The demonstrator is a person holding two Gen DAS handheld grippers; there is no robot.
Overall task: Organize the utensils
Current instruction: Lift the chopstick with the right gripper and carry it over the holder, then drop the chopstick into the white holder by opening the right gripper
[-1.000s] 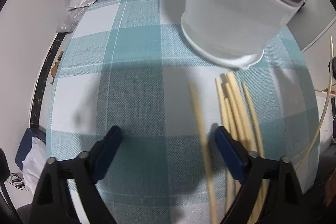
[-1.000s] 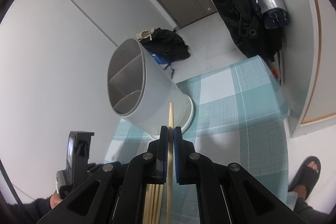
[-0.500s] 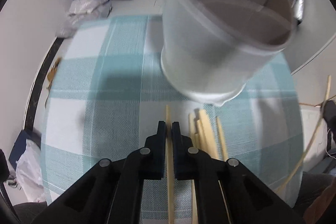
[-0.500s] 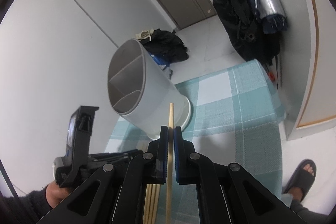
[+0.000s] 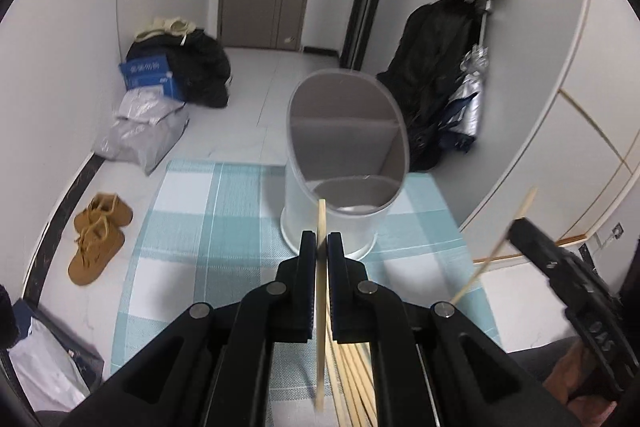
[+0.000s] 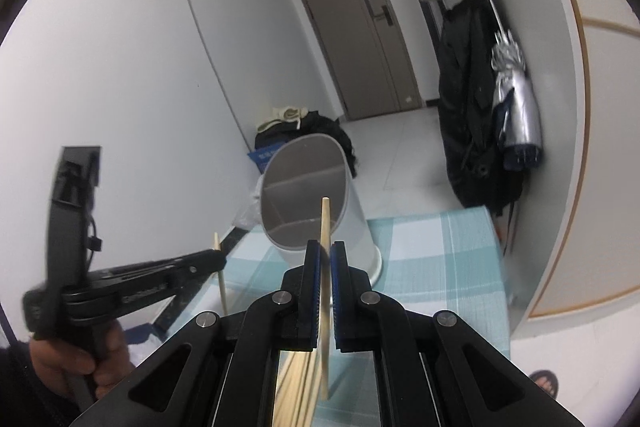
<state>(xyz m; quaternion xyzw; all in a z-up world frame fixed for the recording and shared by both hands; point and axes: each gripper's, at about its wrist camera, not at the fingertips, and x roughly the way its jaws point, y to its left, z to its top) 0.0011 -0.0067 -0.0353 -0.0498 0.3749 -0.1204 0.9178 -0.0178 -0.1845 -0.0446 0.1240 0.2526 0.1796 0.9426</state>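
Note:
A white divided utensil holder (image 5: pixel 340 183) (image 6: pixel 316 211) stands on the blue-checked tablecloth (image 5: pixel 192 227) (image 6: pixel 436 259). My left gripper (image 5: pixel 321 239) is shut on a wooden chopstick (image 5: pixel 321 307), held up in front of the holder. My right gripper (image 6: pixel 325 247) is shut on another chopstick (image 6: pixel 325 287), its tip near the holder's rim. Several more chopsticks (image 5: pixel 356 383) (image 6: pixel 296 379) lie on the cloth below both grippers. From the left wrist, the right gripper's chopstick (image 5: pixel 496 247) shows at the right; from the right wrist, the left gripper (image 6: pixel 218 257) and a hand (image 6: pixel 72 359) show at the left.
Brown shoes (image 5: pixel 96 235), a grey bag (image 5: pixel 140 135), a blue box (image 5: pixel 150 77) and dark clothes (image 5: pixel 200 67) lie on the floor past the table's far edge. Coats and a folded umbrella (image 6: pixel 516 95) hang at the right, by a closed door (image 6: pixel 360 23).
My left gripper shut on one chopstick lying on the cloth and lifted it, tilting up toward the holder. My right gripper rose and rolled with its chopstick held.

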